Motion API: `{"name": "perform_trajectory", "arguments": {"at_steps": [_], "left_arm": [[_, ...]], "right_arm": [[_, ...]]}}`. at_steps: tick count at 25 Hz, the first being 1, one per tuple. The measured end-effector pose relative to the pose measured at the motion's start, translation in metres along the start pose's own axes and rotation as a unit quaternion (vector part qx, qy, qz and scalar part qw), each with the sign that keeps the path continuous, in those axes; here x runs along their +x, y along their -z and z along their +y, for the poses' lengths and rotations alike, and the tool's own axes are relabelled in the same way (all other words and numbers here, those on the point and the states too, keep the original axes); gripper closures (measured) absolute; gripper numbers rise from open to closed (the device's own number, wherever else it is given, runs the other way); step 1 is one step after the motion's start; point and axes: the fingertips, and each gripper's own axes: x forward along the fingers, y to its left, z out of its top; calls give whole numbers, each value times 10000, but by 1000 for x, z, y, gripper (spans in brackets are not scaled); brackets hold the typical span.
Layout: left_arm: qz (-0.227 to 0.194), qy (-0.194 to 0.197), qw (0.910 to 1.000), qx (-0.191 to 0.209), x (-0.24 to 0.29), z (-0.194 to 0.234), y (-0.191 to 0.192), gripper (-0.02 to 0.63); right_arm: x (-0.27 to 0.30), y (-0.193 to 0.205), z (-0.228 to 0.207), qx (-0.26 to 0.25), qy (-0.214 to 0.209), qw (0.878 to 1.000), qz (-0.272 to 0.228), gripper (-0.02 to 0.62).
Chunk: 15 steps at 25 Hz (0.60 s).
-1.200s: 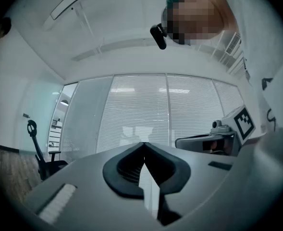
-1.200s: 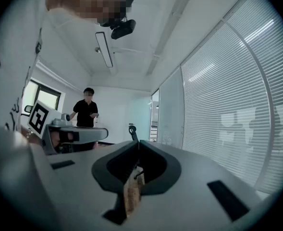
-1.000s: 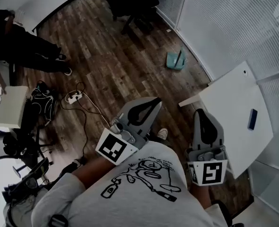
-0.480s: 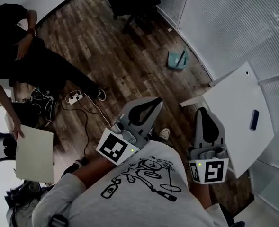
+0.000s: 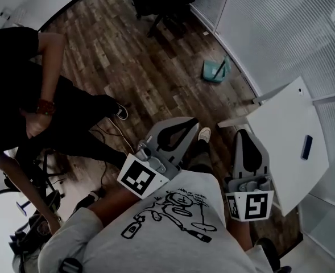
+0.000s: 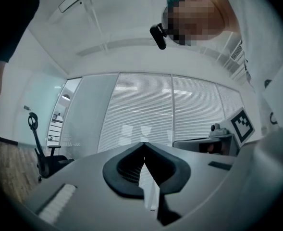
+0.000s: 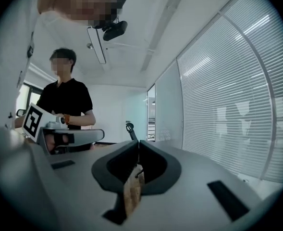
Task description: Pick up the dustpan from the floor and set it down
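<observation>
Teal dustpan (image 5: 214, 71) lies on the floor (image 5: 127, 56) at upper right, well apart from your left gripper (image 5: 190, 120) and right gripper (image 5: 240, 132), both closed on nothing, so pick-up and set-down both remain.

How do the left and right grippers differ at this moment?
The left gripper slants rightward in the head view; the right gripper points straight up it. The left gripper hangs over floor, the right gripper beside the white table. Both are shut, empty, short of the dustpan.

Looks along right gripper (image 7: 138, 147), jaws pressed together on nothing; shows left gripper (image 7: 95, 135) at left, black-shirted person (image 7: 67, 99) behind it.
</observation>
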Motion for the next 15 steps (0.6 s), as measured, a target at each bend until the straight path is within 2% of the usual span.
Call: {"name": "perform_trajectory", "arguments": {"at_steps": [5, 10, 15], "left_arm": [[21, -106, 9999, 12, 29, 18, 1, 604], [10, -256, 9997, 44, 75, 35, -1, 604], [89, -242, 9996, 68, 124, 50, 4, 604]], "right_arm": [[27, 4, -23, 38, -108, 9999, 33, 588], [62, 1, -63, 50, -256, 9997, -8, 588], [90, -1, -107, 41, -267, 9996, -43, 588]]}}
